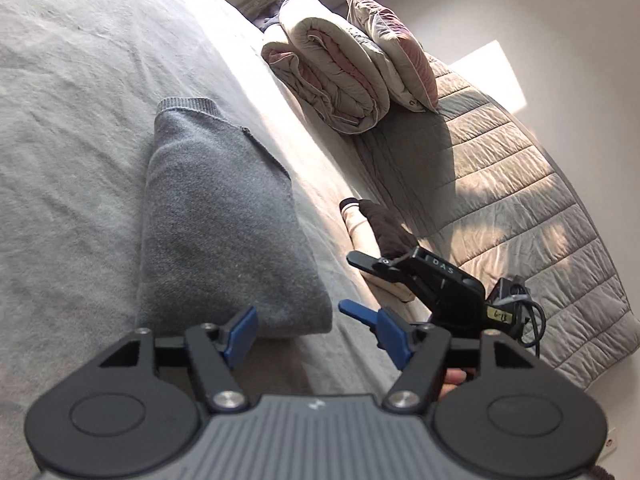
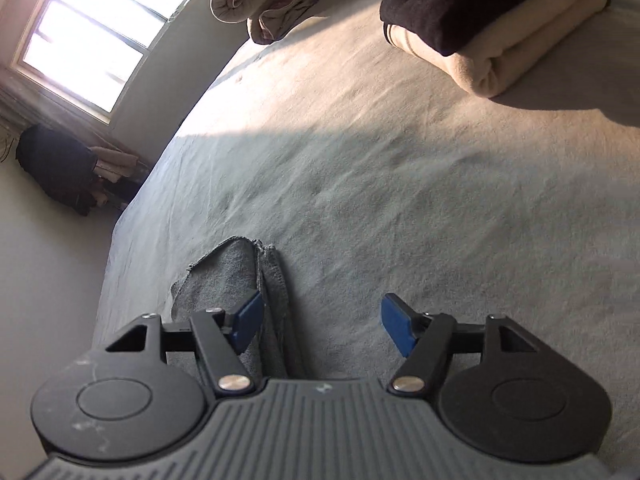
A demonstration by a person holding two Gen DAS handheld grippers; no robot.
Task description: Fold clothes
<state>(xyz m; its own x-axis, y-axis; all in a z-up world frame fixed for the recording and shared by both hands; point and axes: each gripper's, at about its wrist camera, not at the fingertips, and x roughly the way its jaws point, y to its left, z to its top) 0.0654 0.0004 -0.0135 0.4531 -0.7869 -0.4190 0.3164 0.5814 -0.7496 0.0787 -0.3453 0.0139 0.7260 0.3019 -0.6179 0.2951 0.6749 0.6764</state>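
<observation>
A grey knit sweater [image 1: 224, 220] lies folded in a neat rectangle on the pale bed sheet [image 1: 60, 120]. My left gripper [image 1: 316, 332] hovers at the sweater's near edge, open, with nothing between its blue pads. To the right of the sweater my right gripper [image 1: 354, 284] also stands open. In the right wrist view my right gripper [image 2: 320, 326] is over bare sheet, and a corner of the grey sweater [image 2: 236, 276] shows beside its left finger without being gripped. A folded cream garment with a dark brown one on top [image 2: 500, 28] sits further along the bed.
A rolled duvet [image 1: 332, 68] and a pillow [image 1: 392, 52] rest at the head of the bed on a quilted grey blanket [image 1: 520, 200]. A bright window [image 2: 100, 28] and a dark heap of clothes [image 2: 56, 168] stand by the wall.
</observation>
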